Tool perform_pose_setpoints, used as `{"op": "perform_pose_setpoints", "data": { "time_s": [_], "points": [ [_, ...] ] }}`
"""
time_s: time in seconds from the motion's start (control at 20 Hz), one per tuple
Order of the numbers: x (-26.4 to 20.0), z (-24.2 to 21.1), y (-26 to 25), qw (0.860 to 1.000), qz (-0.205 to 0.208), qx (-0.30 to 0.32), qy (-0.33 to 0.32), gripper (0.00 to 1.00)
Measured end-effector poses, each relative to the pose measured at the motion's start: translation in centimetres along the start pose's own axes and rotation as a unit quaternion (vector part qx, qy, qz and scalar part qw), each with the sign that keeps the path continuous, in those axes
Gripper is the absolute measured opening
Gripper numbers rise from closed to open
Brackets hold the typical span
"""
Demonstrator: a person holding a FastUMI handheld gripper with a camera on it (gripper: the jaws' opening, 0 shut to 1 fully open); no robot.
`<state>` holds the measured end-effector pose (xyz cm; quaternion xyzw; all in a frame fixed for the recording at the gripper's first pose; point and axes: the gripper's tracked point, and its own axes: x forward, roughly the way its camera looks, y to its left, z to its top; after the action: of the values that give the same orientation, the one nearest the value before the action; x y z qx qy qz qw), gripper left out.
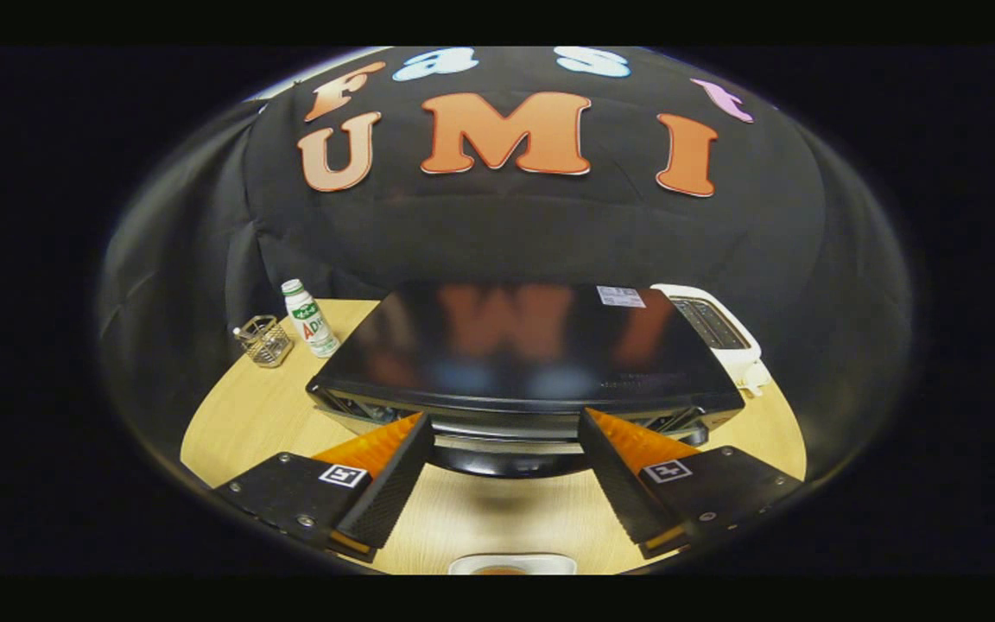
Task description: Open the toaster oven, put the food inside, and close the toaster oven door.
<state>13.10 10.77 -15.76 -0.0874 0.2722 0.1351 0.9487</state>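
Toaster oven (523, 354) sits mid-frame on a pale wood-grain surface (247, 415): glossy black flat top w/ mirror-like reflections, chrome-edged front, rounded dark door handle (510, 458) along its lower front. White sticker on the top's upper-right corner, text too small to read. Behind it, at right of frame, a white slot toaster (722, 328). Left of frame: small wire-mesh basket (264, 339) and, just beside it, a white plastic bottle (309, 318) w/ green-printed label. Food: a white dish (510, 564) at bottom-center, only partly seen, near the fingers. Gripper (506, 432) fingers spread wide, holding nothing; tips at either end of the handle, contact unclear.
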Motion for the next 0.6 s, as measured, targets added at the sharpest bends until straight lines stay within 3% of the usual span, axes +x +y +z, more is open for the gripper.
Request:
{"op": "perform_pose_setpoints", "data": {
  "time_s": [0.6],
  "points": [
    [-4.4,-7.1,0.6,0.999,-0.009,-0.012,-0.029,1.0]
  ]
}}
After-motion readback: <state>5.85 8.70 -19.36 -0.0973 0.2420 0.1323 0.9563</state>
